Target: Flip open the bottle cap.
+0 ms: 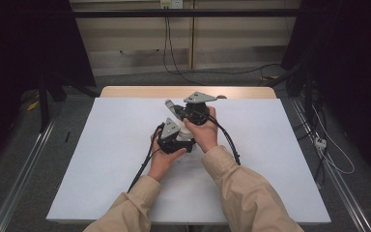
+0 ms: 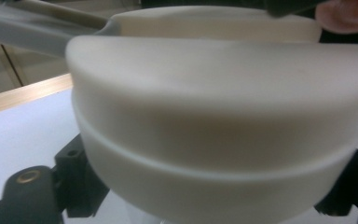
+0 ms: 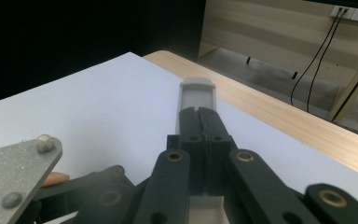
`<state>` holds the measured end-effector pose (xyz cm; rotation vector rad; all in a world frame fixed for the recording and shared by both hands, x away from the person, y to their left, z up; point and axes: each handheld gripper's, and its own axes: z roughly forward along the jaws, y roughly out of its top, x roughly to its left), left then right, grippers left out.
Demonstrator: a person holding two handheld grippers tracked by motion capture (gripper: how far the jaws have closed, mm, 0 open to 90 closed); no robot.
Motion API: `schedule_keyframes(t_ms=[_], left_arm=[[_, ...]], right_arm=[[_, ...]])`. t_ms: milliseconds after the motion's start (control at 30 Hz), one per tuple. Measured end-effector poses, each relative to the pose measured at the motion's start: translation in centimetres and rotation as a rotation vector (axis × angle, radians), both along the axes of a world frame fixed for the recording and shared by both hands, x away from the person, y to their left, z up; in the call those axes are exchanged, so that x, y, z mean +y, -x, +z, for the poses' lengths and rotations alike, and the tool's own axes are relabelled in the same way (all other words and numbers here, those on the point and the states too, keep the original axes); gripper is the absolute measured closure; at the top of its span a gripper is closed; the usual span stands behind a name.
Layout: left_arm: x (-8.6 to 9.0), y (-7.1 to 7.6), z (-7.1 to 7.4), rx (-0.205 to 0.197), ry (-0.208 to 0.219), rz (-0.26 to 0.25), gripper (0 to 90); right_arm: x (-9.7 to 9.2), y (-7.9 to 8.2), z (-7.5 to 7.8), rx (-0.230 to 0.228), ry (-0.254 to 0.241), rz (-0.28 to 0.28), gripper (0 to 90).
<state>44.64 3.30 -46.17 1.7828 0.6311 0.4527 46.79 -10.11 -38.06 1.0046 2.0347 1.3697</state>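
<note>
Plastic, by the look of it: the cream shell [image 2: 214,116] right in front of the left gripper view is smooth, matt and round-sided, with one shallow groove running around its wall. It reads as light and stiff, and rather slippery on that curved face; the groove or the rim would probably give a surer bite than the bulging wall. The left tongs [image 1: 183,137] stand on either side of its lower part, but I cannot tell whether the pads actually press on it.

Just behind it sits a second cream rim [image 2: 214,25], and a flat grey handle [image 2: 28,28] seems to join that one. The right tongs [image 3: 199,116] are closed hard on this thin, flat, square-ended strip, and the jaws meet almost fully over it. A strip so thin may flex or twist in the grip, so a hold nearer the body would likely steady it.

Both pieces are held just above the middle of the desk [image 1: 101,159], whose white sheet is plain and smooth, with a pale wooden edge at the far side.
</note>
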Motion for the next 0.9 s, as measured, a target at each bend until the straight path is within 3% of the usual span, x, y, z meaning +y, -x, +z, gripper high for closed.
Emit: schedule_keyframes(t_ms=[533,800,900], left_arm=[[0.7,0.2,0.5,0.046,-0.043,0.002,6.0],[1.1,0.5,0.8,0.057,-0.065,-0.008,4.9],[1.3,0.5,1.0,0.063,-0.075,-0.027,4.7]], right_arm=[[-0.2,0.5,0.5,-0.012,-0.001,0.01,64.4],[-0.9,0.8,0.6,0.005,-0.039,-0.004,43.7],[-1.2,1.0,0.6,0.002,-0.029,-0.008,39.0]])
